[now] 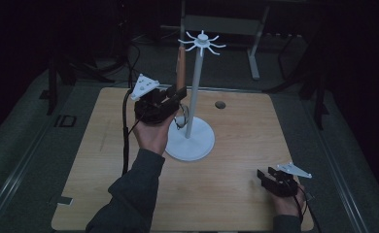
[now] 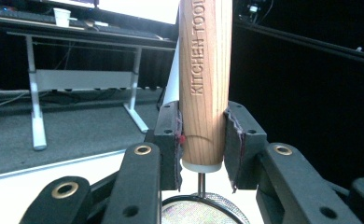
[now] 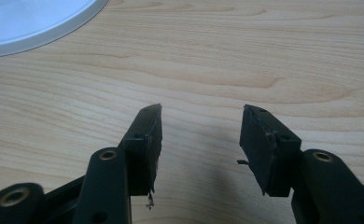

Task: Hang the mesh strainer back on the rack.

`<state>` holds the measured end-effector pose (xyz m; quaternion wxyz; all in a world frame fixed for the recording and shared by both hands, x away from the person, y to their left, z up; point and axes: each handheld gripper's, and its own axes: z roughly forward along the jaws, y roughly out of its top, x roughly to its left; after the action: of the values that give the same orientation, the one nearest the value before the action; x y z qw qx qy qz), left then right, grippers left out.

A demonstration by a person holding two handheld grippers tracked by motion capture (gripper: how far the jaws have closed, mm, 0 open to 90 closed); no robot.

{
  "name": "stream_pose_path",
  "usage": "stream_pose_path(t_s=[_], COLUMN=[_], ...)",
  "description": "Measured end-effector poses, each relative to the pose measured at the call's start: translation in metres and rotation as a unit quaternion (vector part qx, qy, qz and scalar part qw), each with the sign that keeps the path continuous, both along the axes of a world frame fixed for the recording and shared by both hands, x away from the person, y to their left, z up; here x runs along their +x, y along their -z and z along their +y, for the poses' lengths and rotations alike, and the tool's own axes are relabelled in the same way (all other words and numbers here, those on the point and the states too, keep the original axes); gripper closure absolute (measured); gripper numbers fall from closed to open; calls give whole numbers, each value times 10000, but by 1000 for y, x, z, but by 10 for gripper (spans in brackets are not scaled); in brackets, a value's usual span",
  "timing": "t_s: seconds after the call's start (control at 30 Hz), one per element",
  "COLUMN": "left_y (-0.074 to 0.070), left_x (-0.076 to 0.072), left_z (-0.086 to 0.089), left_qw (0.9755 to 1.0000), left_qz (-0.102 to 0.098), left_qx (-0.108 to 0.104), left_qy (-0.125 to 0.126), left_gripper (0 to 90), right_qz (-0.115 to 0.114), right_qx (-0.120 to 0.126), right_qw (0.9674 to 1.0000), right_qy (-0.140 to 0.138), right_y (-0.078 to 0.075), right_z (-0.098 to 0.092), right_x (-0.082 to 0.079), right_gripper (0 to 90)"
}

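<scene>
The wooden handle runs off the top edge, so its end is hidden. The round mesh strainer below it is cut off at the bottom.

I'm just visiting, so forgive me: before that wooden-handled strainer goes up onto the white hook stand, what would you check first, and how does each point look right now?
1. Left gripper clamped on the wooden handle: ok, pads press both sides.
2. Handle upright, mesh strainer hanging below: ok.
3. Handle's top end lined up with a hook of the white stand: cannot tell; it sits close beside them.
4. Hanging hole or loop on the handle: cannot tell.
5. Stand's base flat on the table: ok.
6. Right gripper out of the way: ok, open, holding nothing, low near the table's right corner.
</scene>
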<state>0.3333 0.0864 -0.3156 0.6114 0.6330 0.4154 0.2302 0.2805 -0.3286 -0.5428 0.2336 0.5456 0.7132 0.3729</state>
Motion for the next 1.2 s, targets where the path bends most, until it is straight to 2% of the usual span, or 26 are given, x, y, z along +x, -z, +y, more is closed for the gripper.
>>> stream_pose_path(t_s=[0.27, 0.83, 1.2], left_y=[-2, -7, -4], left_x=[6, 18, 23], left_z=[-3, -16, -21], left_qw=[9999, 9984, 9978], left_qz=[12, 27, 49], left_qx=[87, 476, 555], left_qy=[-107, -293, -353], left_gripper=[699, 698, 696], right_qz=[-2, 8, 2], right_qx=[6, 5, -12], right_qw=[10000, 10000, 10000], right_qy=[3, -9, -18], right_y=[0, 1, 0], right_z=[0, 0, -1], right_x=[0, 1, 1], right_gripper=[485, 484, 483])
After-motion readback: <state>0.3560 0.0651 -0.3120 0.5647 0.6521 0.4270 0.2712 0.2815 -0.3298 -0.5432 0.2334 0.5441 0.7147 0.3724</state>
